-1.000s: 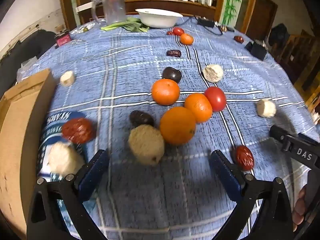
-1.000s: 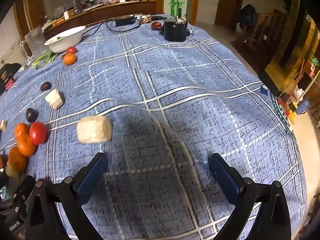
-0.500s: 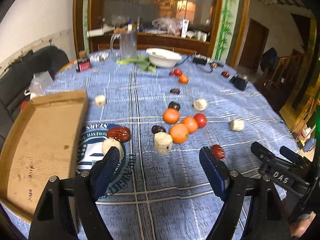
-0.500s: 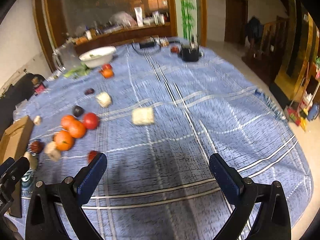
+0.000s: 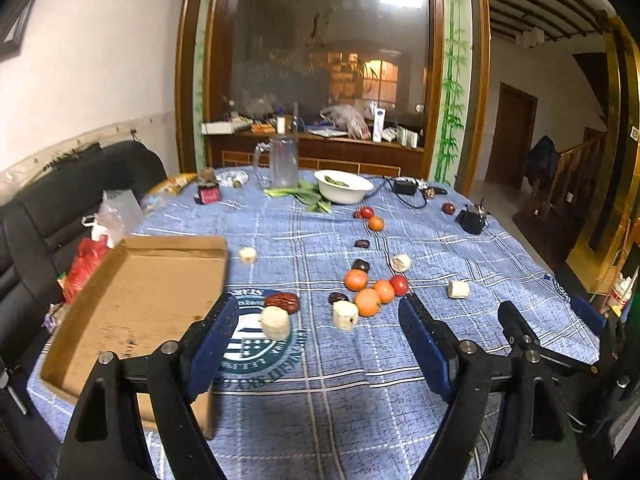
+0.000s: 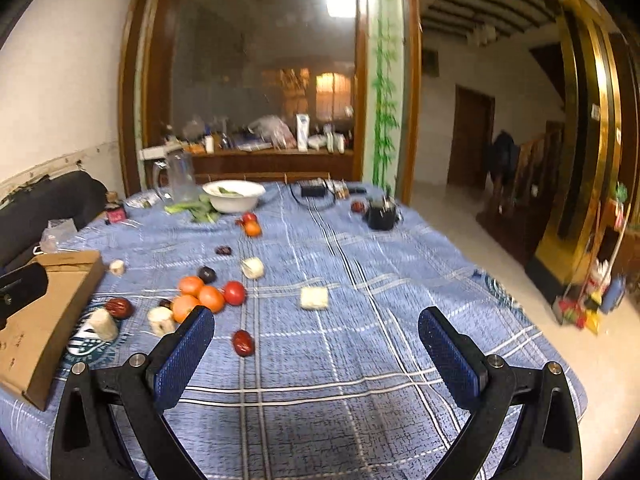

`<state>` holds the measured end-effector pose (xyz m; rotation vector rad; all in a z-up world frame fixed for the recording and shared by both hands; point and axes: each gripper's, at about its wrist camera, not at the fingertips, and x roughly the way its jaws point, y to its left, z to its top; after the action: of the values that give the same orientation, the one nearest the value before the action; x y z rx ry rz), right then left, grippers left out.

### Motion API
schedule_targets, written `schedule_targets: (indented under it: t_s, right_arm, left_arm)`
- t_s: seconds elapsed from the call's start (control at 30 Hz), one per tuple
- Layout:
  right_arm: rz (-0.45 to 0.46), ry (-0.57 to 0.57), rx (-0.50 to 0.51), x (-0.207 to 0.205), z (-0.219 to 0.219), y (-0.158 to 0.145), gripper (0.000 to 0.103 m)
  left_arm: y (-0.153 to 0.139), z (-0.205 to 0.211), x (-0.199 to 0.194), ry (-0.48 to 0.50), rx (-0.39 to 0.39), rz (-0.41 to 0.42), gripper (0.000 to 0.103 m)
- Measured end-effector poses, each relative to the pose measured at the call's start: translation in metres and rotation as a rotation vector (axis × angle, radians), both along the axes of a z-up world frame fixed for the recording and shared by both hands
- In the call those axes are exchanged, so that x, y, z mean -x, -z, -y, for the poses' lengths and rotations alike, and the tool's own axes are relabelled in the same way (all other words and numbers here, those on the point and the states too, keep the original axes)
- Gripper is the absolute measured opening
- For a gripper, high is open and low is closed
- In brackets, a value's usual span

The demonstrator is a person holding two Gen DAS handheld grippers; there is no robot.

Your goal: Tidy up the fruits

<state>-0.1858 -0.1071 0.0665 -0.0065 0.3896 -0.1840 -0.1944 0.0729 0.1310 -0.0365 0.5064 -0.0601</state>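
Several fruits lie on the blue checked tablecloth (image 5: 320, 392): a cluster of oranges (image 5: 367, 302) with a red tomato (image 5: 399, 284), dark plums (image 5: 360, 265), red dates (image 5: 282, 301) and pale cut chunks (image 5: 275, 322). The same cluster of oranges (image 6: 200, 297) shows in the right wrist view, with a lone date (image 6: 243, 343) and a pale block (image 6: 314, 298). A brown cardboard box (image 5: 140, 304) sits at the left. My left gripper (image 5: 316, 340) is open and empty, raised above the near table. My right gripper (image 6: 316, 354) is open and empty, also raised.
A white bowl (image 5: 343, 186), green leaves (image 5: 308, 196), a glass jug (image 5: 283, 162), a small black pot (image 5: 473, 219) and cables stand at the far end. A black sofa (image 5: 60, 208) with bags is at left. The table's right edge drops to the floor (image 6: 520, 280).
Both grippers have risen and pulled back from the table, so the fruits look smaller and the room's back wall has come into view. Both stayed open and empty.
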Motion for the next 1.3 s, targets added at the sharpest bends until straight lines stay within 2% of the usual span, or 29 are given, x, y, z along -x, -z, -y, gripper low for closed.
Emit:
schedule_targets:
  t_s: [0.3,0.57,0.93,1.3]
  right_arm:
    - [0.045,-0.053,0.034,0.025,-0.021,-0.009,0.103]
    - [0.052,-0.095,0.013,0.032,-0.026,-0.011,0.103]
    - [0.002,-0.107,0.023,0.022,-0.026,0.006,0.103]
    - [-0.093,-0.124,0.003,0.001,-0.021,0.037,0.103]
  left_arm:
    - [-0.010,-0.012,0.032,-0.043,-0.007,0.066,0.082]
    - [-0.012,-0.011,0.039,-0.058,-0.023,0.088,0.082]
    - [0.002,-0.013,0.022,-0.052,-0.012,0.021,0.082]
    - [0.040,-0.019,-0.008,-0.058,0.014,-0.100,0.082]
